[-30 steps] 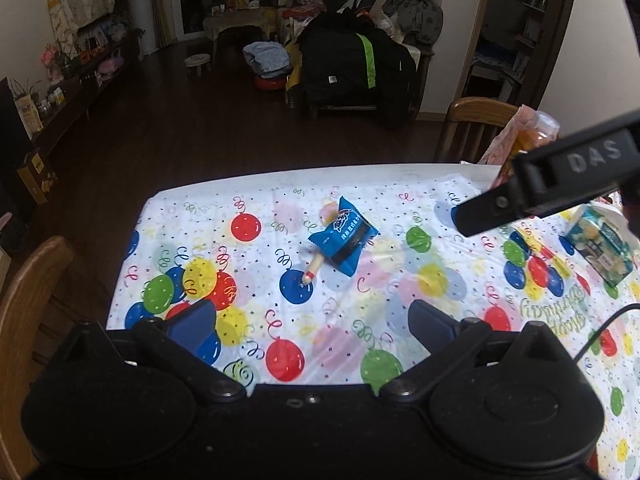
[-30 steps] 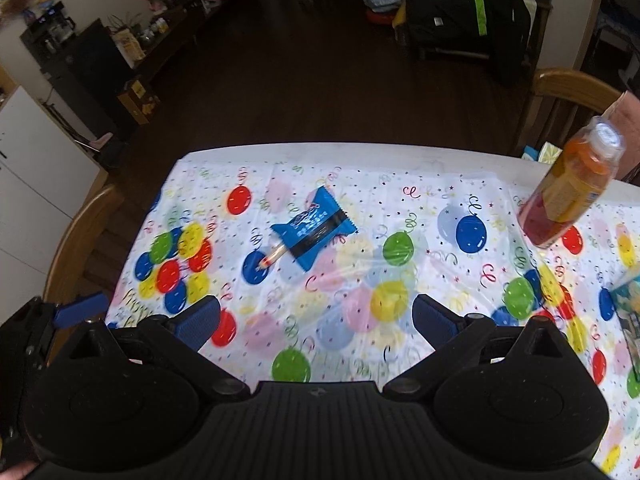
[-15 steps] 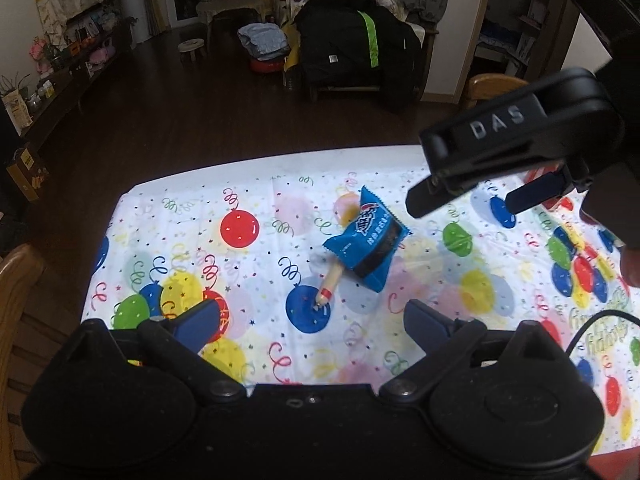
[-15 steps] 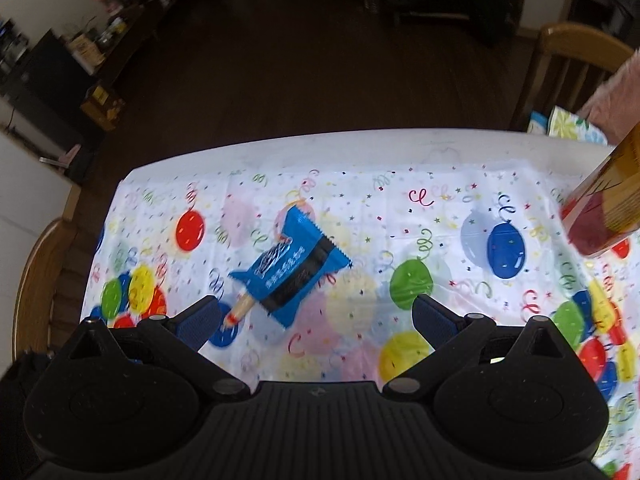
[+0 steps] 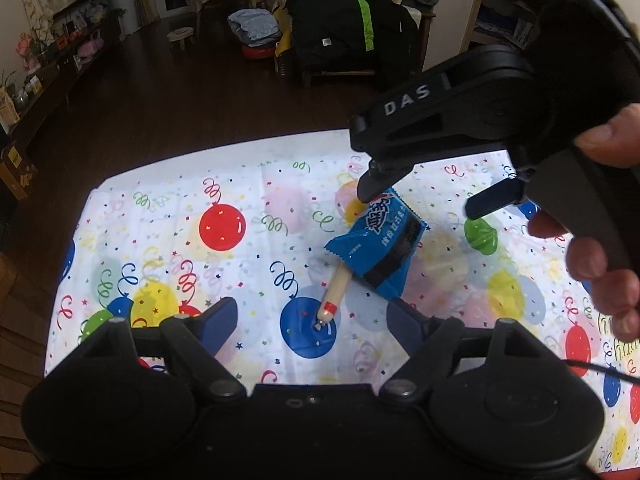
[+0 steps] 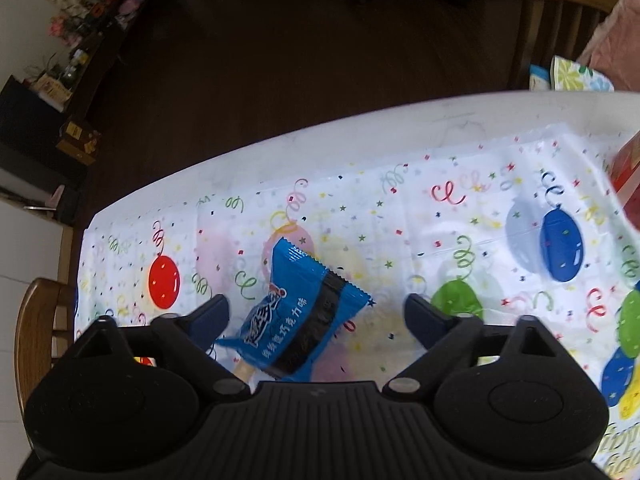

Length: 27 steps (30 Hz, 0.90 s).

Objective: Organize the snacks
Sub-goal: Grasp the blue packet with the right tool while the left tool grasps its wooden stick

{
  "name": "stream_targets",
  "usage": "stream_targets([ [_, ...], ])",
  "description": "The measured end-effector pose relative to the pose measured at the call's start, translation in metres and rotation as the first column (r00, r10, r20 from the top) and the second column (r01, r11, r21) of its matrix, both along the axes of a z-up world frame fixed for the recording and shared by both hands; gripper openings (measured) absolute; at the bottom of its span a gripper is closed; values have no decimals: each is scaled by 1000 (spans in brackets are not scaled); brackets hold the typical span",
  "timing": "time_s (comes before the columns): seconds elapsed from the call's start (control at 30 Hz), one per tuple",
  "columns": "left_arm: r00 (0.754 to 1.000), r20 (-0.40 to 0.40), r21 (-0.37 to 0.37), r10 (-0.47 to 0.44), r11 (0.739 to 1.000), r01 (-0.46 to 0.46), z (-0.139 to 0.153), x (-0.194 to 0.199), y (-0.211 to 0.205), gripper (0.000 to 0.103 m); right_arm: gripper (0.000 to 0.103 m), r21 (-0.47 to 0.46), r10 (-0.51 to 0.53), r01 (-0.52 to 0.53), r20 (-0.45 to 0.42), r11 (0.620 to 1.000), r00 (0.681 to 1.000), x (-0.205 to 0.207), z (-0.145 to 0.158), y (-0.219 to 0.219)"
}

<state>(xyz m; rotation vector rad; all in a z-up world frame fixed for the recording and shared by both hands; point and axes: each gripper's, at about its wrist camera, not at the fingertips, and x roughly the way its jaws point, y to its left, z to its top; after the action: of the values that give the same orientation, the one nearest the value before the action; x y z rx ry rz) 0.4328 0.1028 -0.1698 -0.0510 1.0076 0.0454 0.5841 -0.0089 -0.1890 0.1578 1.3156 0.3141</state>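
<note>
The blue snack packet (image 6: 298, 318) lies on the balloon tablecloth (image 6: 460, 216), atop a sausage stick (image 5: 334, 296). It is straddled by the spread, empty right gripper (image 6: 316, 316); closing is judged next. The left gripper (image 5: 310, 320) is held agape nearby.

We are in a home's living room: beyond the desk (image 5: 168, 216) with its balloon-print cloth lie dark wood floor (image 5: 200, 92), a clothes-heaped chair (image 5: 348, 28) and cluttered shelves (image 5: 44, 68).
</note>
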Motion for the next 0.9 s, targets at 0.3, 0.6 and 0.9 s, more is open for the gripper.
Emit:
stream_targets([
  [0.3,1000,-17,-14,10,1000,-11,-10,3,7,72,66,61,-73,77,-72,995,995,6,-19,0],
  [0.6,1000,-21,-34,-9,999,8,-14,9,4,61,51,80,-31,34,-46,996,998,4,-16,-7],
  [0.9,994,-30,1,-106,994,106,-24,27,-18,49,51,43,35,-35,-3,998,999,2,0,-39],
])
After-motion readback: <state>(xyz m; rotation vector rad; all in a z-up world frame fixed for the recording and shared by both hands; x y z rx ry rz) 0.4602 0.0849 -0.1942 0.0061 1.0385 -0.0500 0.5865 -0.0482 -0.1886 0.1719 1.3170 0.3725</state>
